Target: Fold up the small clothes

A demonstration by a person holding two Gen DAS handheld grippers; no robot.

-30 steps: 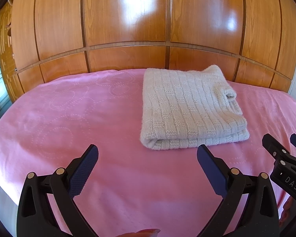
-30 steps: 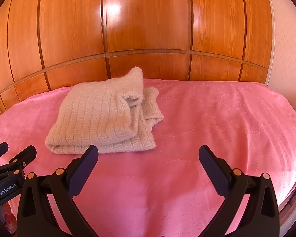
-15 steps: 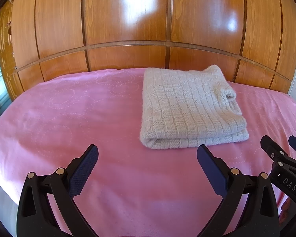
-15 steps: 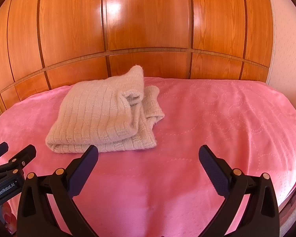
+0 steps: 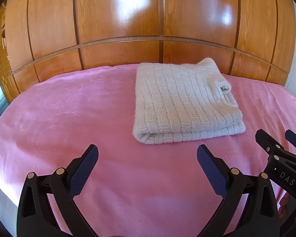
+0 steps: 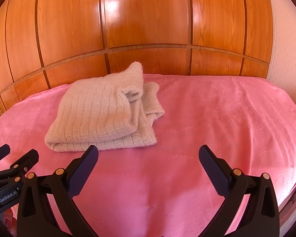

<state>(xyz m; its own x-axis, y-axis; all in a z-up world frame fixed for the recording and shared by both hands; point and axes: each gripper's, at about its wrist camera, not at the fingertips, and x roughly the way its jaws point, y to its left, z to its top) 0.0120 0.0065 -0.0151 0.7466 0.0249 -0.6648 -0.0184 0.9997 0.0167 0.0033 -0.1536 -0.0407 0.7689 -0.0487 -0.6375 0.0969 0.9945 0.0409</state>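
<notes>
Left hand-held gripper (image 5: 147,154): jaws spread wide, nothing between them; held low over the near part of the bed, apart from the garment; also seen at the left edge of the right wrist view (image 6: 15,154).
Right hand-held gripper (image 6: 148,154): jaws spread wide, nothing held; low over the near part of the bed, clear of the garment; fingertips also seen at the right edge of the left wrist view (image 5: 276,136).
Sweater (image 5: 183,102): cream ribbed knit, folded into a compact rectangle, fold edge facing the grippers; lying flat on the bed toward the far side, near the wooden panels; looser layers and a rolled cuff or collar on its right side (image 6: 100,110).
Bed (image 5: 69,118): covered with pink spread bearing dotted circle pattern.
Wooden panels (image 5: 116,19): glossy, orange-brown, directly behind the bed, with light reflections.
</notes>
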